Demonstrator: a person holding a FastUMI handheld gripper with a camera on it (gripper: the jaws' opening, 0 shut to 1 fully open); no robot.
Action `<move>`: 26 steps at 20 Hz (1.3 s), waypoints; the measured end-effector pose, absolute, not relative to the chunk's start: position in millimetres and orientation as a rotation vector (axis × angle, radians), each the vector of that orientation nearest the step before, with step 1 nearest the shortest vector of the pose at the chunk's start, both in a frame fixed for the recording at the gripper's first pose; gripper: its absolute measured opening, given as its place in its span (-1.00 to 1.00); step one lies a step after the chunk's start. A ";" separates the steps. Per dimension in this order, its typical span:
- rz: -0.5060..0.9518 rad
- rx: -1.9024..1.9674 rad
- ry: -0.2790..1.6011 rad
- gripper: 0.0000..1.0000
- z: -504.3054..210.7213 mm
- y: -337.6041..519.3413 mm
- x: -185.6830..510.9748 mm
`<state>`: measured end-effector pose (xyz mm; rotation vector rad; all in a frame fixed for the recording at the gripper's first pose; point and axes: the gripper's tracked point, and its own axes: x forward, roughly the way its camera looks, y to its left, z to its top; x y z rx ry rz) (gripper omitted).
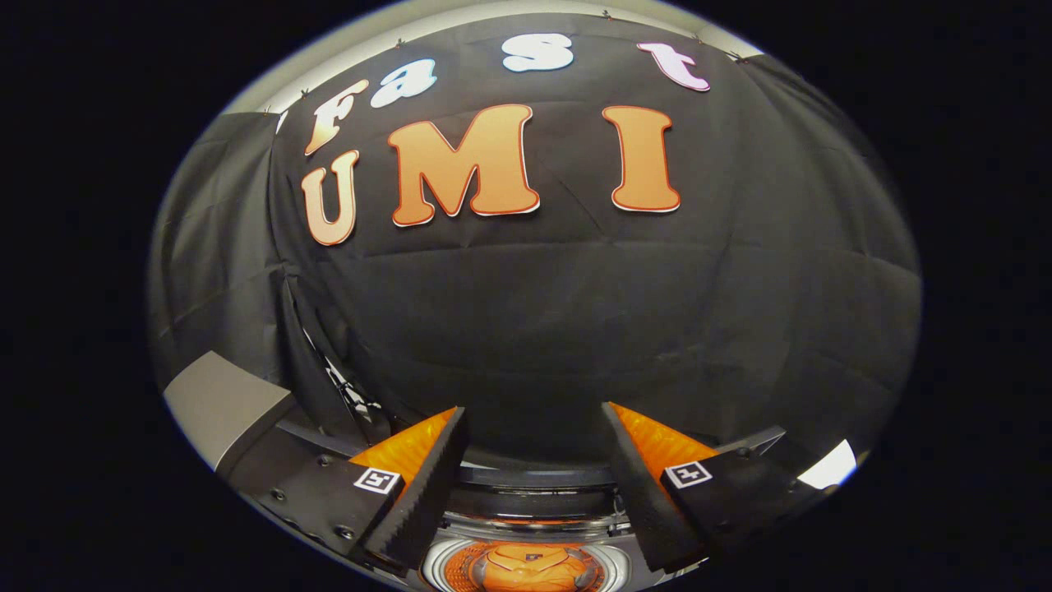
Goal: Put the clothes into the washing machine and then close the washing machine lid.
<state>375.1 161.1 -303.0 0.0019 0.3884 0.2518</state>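
**Tool held wide above the drum, one garment inside**

One tool (534,460) shows, with two fingers (427,485) spread well apart and nothing between them; no part of either finger touches cloth or machine. Each finger carries one small square marker on its outer block, two markers in all.

One washing machine (526,514) lies below and just ahead of the fingers, its round drum opening seen between their lower ends. One orange garment (526,569) sits inside that drum, within the ring of the pale drum wall. It lies flat and spread, with what looks like a collar at its middle; its long axis runs across, from one finger toward the other. How far it reaches to the near side cannot be told, as it is cut off there.

The rim of the opening curves behind the garment, with a dark band and a grey back edge of the machine beyond it. One grey slab (218,403), possibly the raised lid, stands off to the left of the left finger, tilted. Beyond the fingers there is open room up to the black cloth wall (575,312), which closes the space behind and to both sides.
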 end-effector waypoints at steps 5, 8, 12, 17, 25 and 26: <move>0.253 0.005 0.390 1.00 -303.6 155.0 342.3; 0.256 0.002 0.384 1.00 -305.9 152.9 329.4; 0.258 0.001 0.398 1.00 -308.6 151.1 319.0; 0.250 0.005 0.432 1.00 -316.0 147.0 292.3; 0.258 0.027 0.414 0.98 -300.8 145.4 249.4; 0.258 0.039 0.431 0.98 -305.5 146.4 247.1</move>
